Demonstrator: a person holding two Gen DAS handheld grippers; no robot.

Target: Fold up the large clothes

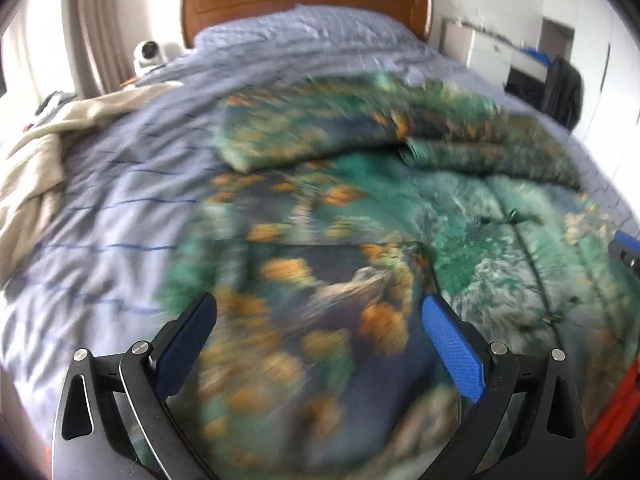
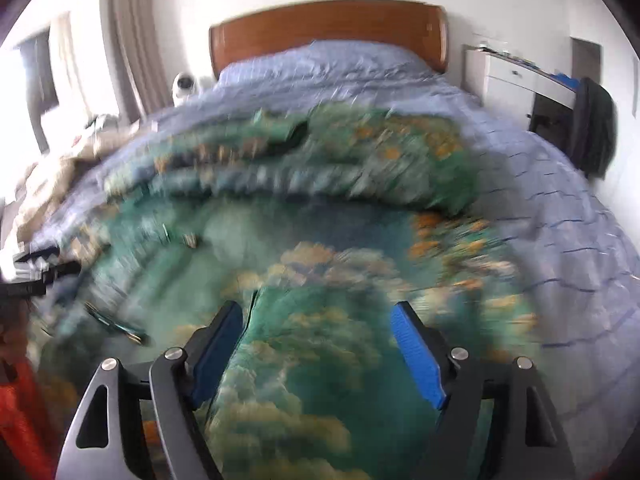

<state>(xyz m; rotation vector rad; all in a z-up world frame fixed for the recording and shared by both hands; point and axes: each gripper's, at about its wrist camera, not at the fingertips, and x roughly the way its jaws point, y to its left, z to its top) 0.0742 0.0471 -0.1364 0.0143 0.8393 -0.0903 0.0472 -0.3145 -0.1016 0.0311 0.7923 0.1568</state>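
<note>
A large garment (image 1: 340, 220) printed in green, dark blue and orange lies spread on the bed, with a bunched fold across its far side. Both views are motion-blurred. My left gripper (image 1: 318, 302) hovers open over the garment's near left part, its blue pads wide apart with only cloth below them. My right gripper (image 2: 316, 308) is open too, above the garment (image 2: 304, 240) near a raised fold edge by its left finger; the pads do not press on it. Part of the right gripper (image 1: 626, 250) shows at the right edge of the left wrist view.
The bed has a lavender checked sheet (image 1: 104, 208) and a wooden headboard (image 1: 304, 0). A cream blanket (image 1: 36, 160) lies bunched at the left edge. A white device (image 1: 146, 54) sits by the headboard. A white desk (image 2: 516, 76) and a dark hanging garment (image 2: 594, 132) stand to the right.
</note>
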